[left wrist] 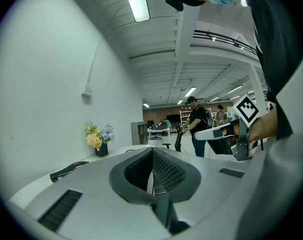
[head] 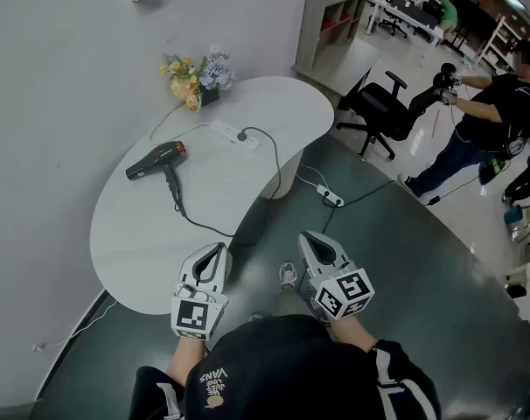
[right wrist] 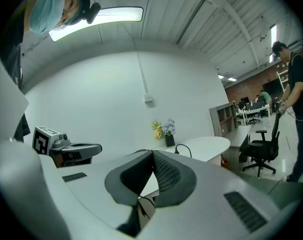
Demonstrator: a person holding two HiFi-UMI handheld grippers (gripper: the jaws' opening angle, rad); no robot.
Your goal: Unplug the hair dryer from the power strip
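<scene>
The hair dryer [head: 156, 159] lies at the left of the table [head: 134, 234]. Its black plug [head: 242, 135] sits in the power strip [head: 230, 134] farther right, toward the far edge. Near the body and well short of the strip, the left gripper [head: 214, 252] and right gripper [head: 312, 239] are both pinched fully closed, holding nothing. The best approach is probably to open one, pin the strip with the other, and pull the plug straight out.
</scene>
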